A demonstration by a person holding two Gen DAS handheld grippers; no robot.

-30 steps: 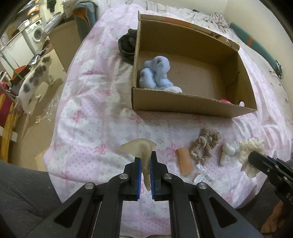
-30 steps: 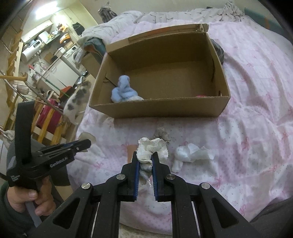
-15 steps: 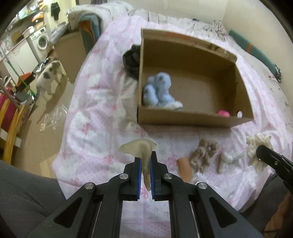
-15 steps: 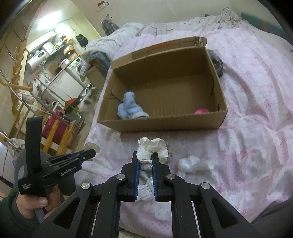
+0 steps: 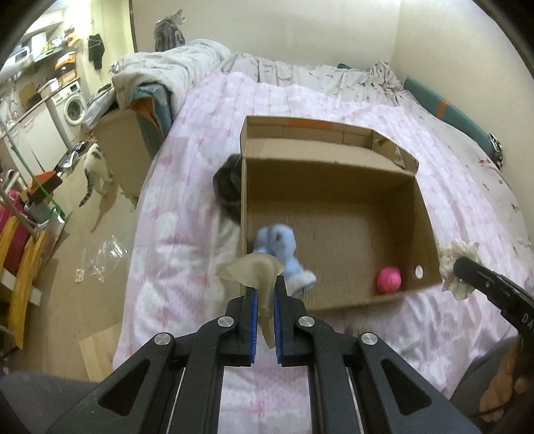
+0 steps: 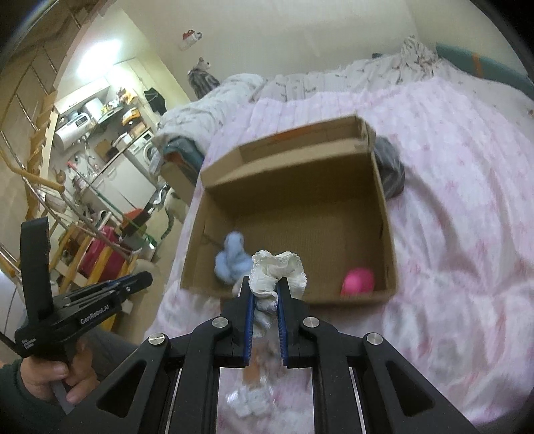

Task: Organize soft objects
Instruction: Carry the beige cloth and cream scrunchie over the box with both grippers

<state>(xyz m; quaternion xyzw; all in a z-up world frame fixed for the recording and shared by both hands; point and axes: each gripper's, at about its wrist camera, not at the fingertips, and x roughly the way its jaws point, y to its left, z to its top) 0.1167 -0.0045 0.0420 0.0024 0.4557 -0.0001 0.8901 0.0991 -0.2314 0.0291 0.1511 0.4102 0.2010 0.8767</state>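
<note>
An open cardboard box (image 5: 337, 300) (image 6: 290, 297) lies on the pink bedspread, holding a fluffy blue soft toy (image 5: 278, 242) (image 6: 233, 258) and a pink ball (image 5: 388, 279) (image 6: 358, 281). My left gripper (image 5: 264, 287) is shut on a translucent beige soft piece (image 5: 250, 268), held above the box's near left corner. My right gripper (image 6: 264, 290) is shut on a white frilly scrunchie (image 6: 278, 268) (image 5: 457, 267), held over the box's near wall. In the left wrist view the right gripper reaches in from the right edge.
A dark grey bundle (image 5: 228, 187) (image 6: 390, 170) lies against the box's far side. Small items (image 6: 253, 390) rest on the bedspread under my right gripper. A cat (image 5: 95, 167) walks on the floor at left; another cat (image 5: 169, 30) sits on heaped bedding.
Both grippers rose and moved forward toward the box with their items still gripped. The loose items on the bedspread slid out of the left view; the pink ball came into sight.
</note>
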